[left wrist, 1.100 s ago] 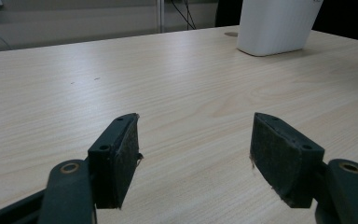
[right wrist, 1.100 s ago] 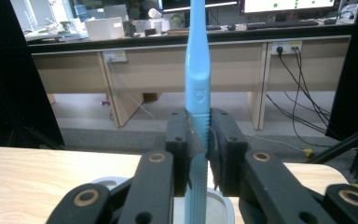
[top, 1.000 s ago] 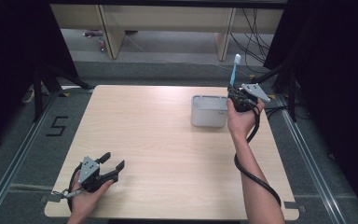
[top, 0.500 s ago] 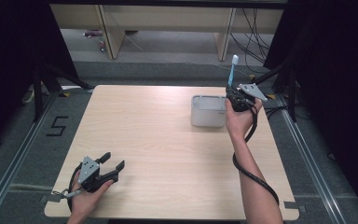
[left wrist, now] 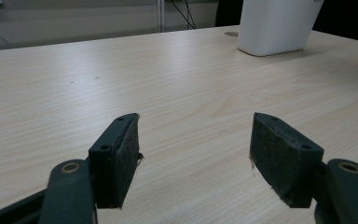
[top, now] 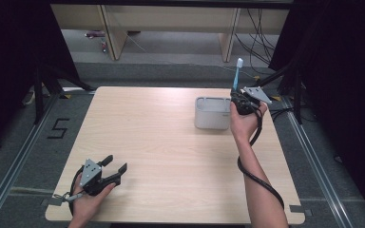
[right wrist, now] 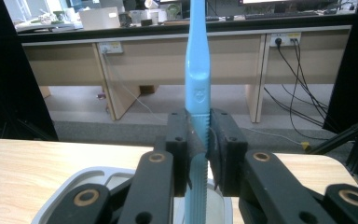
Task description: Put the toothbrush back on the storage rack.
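1. right gripper (top: pixel 240 99) holds a blue toothbrush (top: pixel 237 71); jaws pinch its ribbed handle from both sides, seen plainly in the right gripper view (right wrist: pixel 197 154).
2. toothbrush long axis: upright, white head on top, lower handle end pointing down at the holder (top: pixel 212 113).
3. holder: white, open-topped, on the tabletop (top: pixel 171 142); in the right gripper view its rim (right wrist: pixel 74 184) sits directly below the jaws, handle end (right wrist: pixel 196 200) over the opening. whether the end is already inside the rim: cannot tell.
4. judgement: the move turns on keeping the handle vertical over the holder and going straight down; a tilt could catch the rim.
5. left gripper (top: pixel 111 172) rests on the tabletop well away from the holder, at the near corner; jaws spread, nothing between them (left wrist: pixel 193 158). right hand is the nearer one by far.
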### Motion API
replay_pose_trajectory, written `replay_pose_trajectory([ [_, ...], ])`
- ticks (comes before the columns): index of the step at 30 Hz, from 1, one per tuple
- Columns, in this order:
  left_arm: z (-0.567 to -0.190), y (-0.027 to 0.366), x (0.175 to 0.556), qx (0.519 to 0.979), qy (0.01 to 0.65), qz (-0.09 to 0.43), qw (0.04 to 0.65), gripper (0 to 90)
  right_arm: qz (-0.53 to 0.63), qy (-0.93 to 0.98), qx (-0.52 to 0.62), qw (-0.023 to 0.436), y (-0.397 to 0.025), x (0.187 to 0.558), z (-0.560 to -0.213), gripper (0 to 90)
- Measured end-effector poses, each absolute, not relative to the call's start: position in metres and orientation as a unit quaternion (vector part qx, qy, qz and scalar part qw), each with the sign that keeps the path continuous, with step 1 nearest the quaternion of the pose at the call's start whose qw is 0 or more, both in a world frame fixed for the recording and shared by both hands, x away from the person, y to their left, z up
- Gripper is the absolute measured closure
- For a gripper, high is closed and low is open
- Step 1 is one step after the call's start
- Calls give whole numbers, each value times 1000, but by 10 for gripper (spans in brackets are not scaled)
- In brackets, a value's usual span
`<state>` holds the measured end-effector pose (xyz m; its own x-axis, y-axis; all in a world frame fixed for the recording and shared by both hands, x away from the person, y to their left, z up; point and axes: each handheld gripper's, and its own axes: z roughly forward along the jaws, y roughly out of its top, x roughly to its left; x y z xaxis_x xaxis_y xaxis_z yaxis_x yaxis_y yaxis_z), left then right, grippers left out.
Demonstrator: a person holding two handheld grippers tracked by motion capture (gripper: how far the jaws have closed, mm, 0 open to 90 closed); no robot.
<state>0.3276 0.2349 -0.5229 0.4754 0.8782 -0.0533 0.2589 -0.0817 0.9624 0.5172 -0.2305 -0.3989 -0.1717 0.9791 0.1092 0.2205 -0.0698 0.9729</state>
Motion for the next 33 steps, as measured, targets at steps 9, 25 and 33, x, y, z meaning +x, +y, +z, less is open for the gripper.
replay_pose_trajectory([
  [9, -523, 235, 328, 675, 422, 291, 531, 324, 504, 579, 520, 375, -230, 519, -403, 790],
  [25, -523, 235, 328, 674, 423, 291, 531, 325, 498, 585, 518, 375, -231, 521, -409, 790],
  [33, -523, 235, 328, 675, 422, 291, 531, 325, 498, 584, 520, 376, -231, 520, -412, 790],
])
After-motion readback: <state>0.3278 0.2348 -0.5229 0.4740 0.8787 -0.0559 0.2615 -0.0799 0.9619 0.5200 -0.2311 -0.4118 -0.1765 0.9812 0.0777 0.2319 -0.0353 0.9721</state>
